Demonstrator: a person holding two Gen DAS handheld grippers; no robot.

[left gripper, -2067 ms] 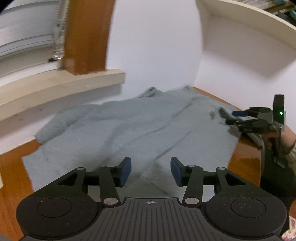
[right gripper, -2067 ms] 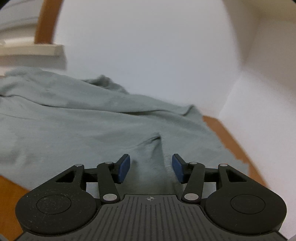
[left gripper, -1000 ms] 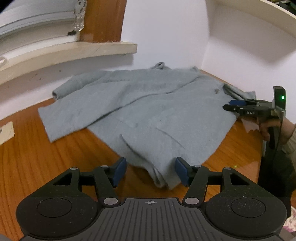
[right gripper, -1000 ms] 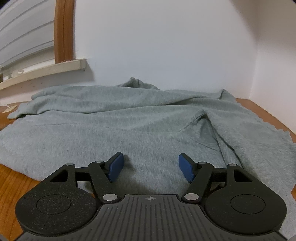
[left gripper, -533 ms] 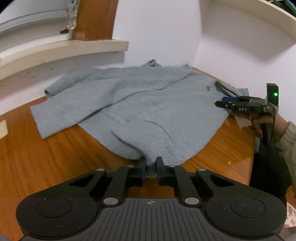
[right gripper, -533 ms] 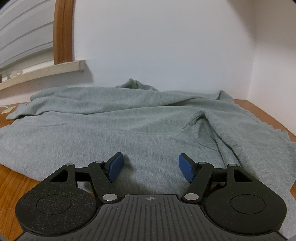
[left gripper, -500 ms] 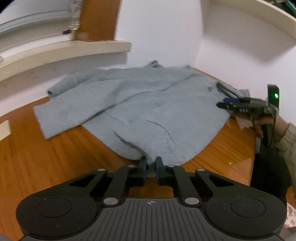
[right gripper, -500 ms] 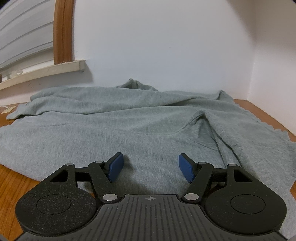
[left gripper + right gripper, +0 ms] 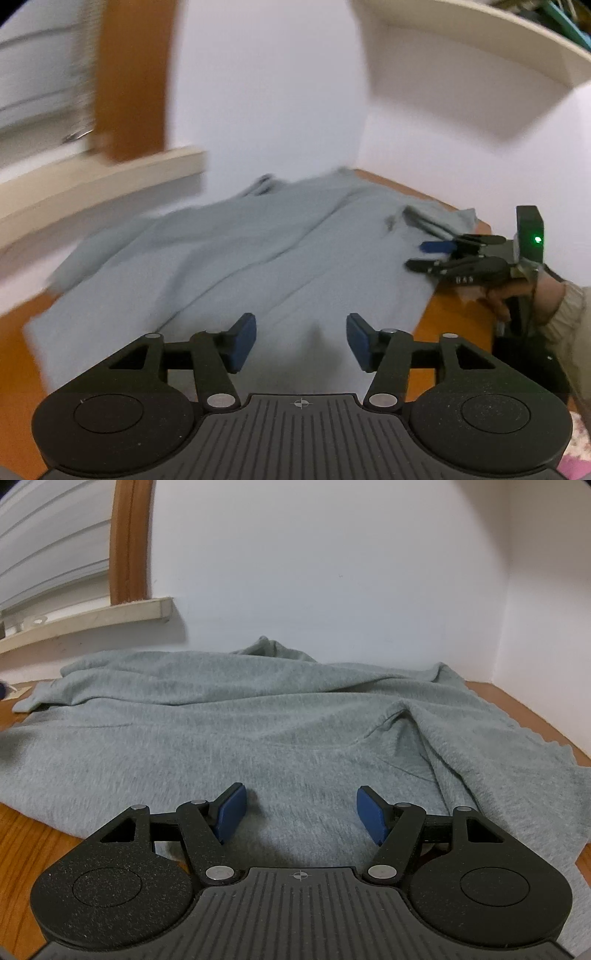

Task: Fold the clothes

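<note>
Garment (image 9: pixel 258 738) on table (image 9: pixel 22 845); windowsill (image 9: pixel 92 620) behind

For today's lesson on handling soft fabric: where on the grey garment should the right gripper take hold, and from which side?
Judging by its pose, the near hem of the grey garment, directly before the right gripper, is probably best. It lies flat on the wooden table, so come in low from the near side, sliding one of the fingers under the edge and the other over it. The fingers are already open.

One grey garment (image 9: pixel 258 738); two hand-held grippers: left (image 9: pixel 301 341), right (image 9: pixel 299 812); one wooden table (image 9: pixel 29 849).
</note>
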